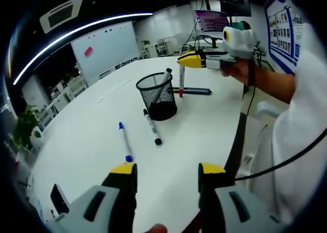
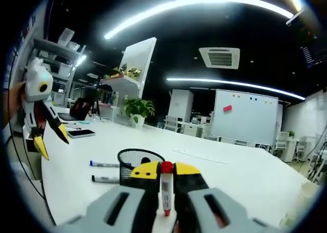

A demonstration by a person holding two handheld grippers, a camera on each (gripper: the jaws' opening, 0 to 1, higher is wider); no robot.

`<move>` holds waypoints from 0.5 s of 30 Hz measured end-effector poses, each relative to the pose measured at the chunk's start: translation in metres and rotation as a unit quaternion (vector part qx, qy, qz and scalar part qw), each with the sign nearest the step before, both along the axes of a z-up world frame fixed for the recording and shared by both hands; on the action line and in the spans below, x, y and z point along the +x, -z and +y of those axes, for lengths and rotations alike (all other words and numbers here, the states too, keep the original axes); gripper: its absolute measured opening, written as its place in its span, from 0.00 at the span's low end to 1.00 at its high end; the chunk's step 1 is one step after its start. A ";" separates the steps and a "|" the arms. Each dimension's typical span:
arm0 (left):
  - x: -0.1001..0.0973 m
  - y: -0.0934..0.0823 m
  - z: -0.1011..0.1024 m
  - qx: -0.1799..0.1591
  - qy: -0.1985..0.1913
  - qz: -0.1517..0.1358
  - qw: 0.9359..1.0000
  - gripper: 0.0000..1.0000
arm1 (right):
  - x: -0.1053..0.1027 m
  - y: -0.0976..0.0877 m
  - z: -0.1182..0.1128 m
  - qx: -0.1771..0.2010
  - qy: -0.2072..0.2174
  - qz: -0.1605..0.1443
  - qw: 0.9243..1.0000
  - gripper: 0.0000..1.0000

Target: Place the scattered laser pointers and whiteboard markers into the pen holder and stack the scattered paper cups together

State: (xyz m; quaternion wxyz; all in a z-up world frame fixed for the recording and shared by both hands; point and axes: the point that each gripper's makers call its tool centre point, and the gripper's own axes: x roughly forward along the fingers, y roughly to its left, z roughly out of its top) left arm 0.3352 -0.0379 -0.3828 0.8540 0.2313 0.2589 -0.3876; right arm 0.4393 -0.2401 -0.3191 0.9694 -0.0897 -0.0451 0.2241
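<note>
So we've got a big white tabletop (image 1: 92,136) taking up most of the left gripper view, with a whiteboard (image 1: 104,48) standing way back at about 11 o'clock; it also shows at 3 o'clock in the right gripper view. A potted plant (image 2: 137,109) sits at the far edge of the tabletop in the right gripper view, and a phone (image 2: 80,134) lies flat at 9 o'clock.

The black mesh holder (image 1: 157,95) stands upright near the middle of the tabletop, with one dark marker leaning inside it. From the holder, a black marker (image 1: 152,126) lies just beside its base at 6 o'clock, a blue marker (image 1: 124,141) lies at 7 o'clock a bit farther out, and a dark pointer (image 1: 191,91) lies flat at 2 o'clock.

Our right gripper (image 1: 190,61) comes in at 1 o'clock in the left gripper view, up in the air over the holder's right side. Its jaws are clamped on a red marker (image 1: 181,79) that hangs straight down, red end lowest, just to the right of the holder's rim. In the right gripper view that marker sits upright between the closed jaws, with the holder right behind.

Our left gripper (image 1: 167,174) has its jaws spread wide with nothing between them, above the near edge of the tabletop. It also shows at 9 o'clock in the right gripper view, jaws apart.
</note>
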 end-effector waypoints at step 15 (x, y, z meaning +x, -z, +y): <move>0.000 0.001 0.001 0.000 -0.002 0.000 1.000 0.49 | -0.002 -0.005 0.003 0.001 -0.002 -0.002 1.000 0.10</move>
